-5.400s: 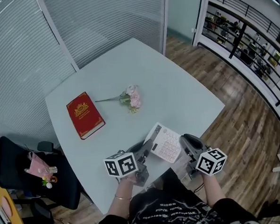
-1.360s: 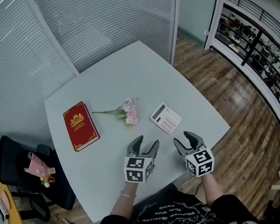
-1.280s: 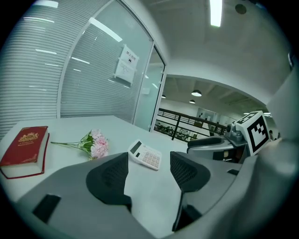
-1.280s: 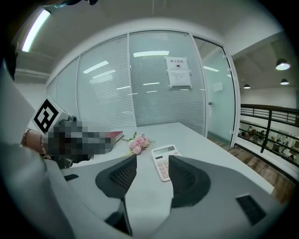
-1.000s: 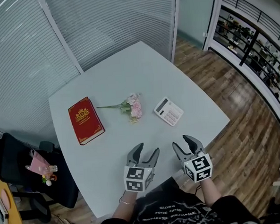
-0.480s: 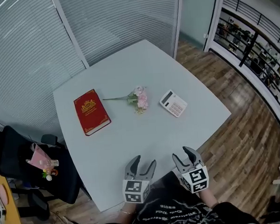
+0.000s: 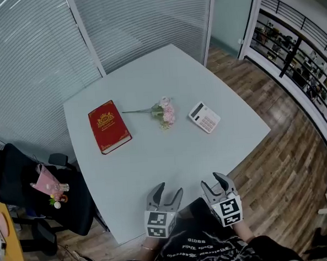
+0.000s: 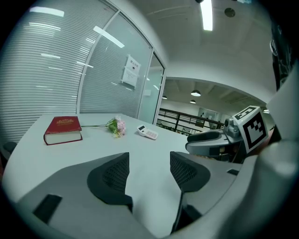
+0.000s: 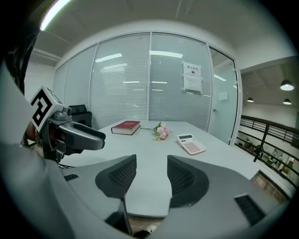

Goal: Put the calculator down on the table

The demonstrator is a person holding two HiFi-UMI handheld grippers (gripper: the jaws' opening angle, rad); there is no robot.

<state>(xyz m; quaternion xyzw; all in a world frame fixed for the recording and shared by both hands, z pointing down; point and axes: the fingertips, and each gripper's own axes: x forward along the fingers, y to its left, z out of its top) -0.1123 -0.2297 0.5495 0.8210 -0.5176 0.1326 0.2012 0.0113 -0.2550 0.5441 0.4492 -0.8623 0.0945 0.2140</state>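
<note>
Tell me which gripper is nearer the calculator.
Right. The right gripper hangs nearly straight back from the calculator, toward the person. The left gripper is level with it but further left. Neither touches it.

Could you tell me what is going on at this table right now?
The hand-held left gripper and right gripper are both open and empty at the near edge of the table. The calculator lies flat on the table, apart from both, with pink flowers and a red book to its left. The put-down looks done.
</note>
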